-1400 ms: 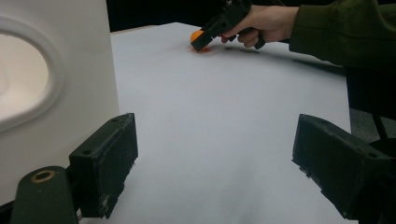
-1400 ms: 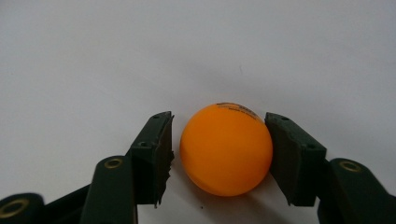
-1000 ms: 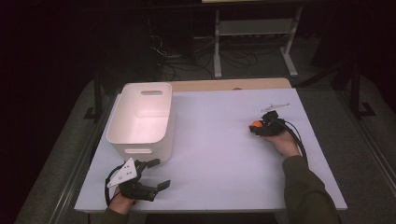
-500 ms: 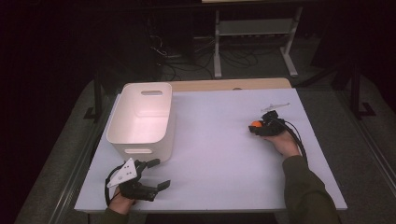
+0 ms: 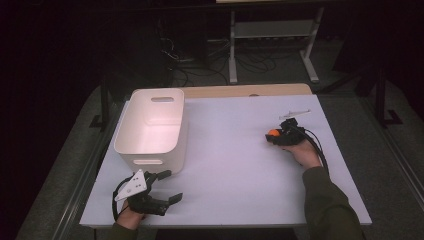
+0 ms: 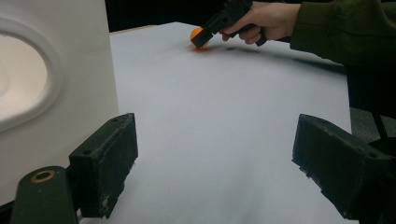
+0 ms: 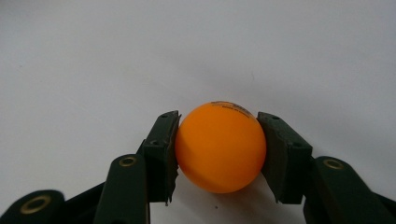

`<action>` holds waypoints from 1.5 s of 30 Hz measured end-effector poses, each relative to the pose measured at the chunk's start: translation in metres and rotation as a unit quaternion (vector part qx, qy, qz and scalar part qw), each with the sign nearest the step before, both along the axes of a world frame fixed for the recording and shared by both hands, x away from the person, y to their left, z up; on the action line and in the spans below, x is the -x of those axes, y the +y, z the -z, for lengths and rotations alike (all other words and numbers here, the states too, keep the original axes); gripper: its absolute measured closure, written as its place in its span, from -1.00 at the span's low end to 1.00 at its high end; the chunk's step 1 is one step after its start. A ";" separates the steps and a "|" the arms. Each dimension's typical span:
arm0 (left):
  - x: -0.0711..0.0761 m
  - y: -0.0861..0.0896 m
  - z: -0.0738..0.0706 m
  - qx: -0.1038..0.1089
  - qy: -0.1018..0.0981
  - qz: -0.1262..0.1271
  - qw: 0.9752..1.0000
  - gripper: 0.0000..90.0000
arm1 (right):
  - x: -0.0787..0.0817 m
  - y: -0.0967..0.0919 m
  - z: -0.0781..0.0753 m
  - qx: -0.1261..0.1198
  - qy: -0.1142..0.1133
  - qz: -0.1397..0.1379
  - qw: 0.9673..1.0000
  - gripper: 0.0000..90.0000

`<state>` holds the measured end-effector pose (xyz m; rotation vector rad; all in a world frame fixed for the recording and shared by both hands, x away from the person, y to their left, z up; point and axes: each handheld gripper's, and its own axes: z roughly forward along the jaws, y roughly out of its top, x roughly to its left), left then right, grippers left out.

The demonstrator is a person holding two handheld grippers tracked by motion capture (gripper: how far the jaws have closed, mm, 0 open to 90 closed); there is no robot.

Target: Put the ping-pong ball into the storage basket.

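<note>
Here, the right gripper (image 7: 219,154) is clamped on an orange ball (image 7: 220,147), both pads pressed against its sides, low on the white table (image 5: 235,150) toward its right far part. Whether the ball rests on the surface or hangs just above it, I cannot tell. Small dark print near the ball's top is too blurred to read. From the high view the ball (image 5: 273,133) is a mere speck, half hidden by the gripper body. The left gripper (image 5: 167,186) lies at the near left edge, jaws spread with nothing between them, just beside the white bin (image 5: 150,125). The bin's near wall is cut off in the left gripper view.
</note>
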<state>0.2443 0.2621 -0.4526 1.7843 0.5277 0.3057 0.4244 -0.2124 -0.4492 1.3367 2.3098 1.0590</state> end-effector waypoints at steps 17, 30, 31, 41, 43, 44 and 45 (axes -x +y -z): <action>0.000 0.000 0.000 0.001 0.001 0.000 1.000 -0.69 | 0.002 0.011 -0.004 0.001 0.000 -0.023 1.000 0.11; 0.000 0.000 0.000 0.001 0.002 0.000 1.000 -0.69 | 0.003 0.019 -0.006 0.001 0.002 -0.036 0.999 0.11; 0.000 0.000 0.000 0.001 0.002 0.000 1.000 -0.69 | 0.003 0.019 -0.006 0.001 0.002 -0.037 0.999 0.11; 0.000 0.000 0.000 0.001 0.001 0.000 1.000 -0.69 | 0.004 0.026 -0.006 0.005 0.004 -0.050 0.999 0.11; 0.000 0.000 0.000 0.001 0.001 0.000 1.000 -0.69 | 0.005 0.027 -0.007 0.006 0.005 -0.052 0.999 0.11; 0.000 0.000 0.000 0.001 0.002 0.000 1.000 -0.69 | 0.005 0.029 -0.007 0.006 0.005 -0.055 0.998 0.11; -0.001 0.000 0.000 0.001 0.003 0.000 1.000 -0.69 | 0.005 0.029 -0.008 0.006 0.005 -0.056 0.998 0.11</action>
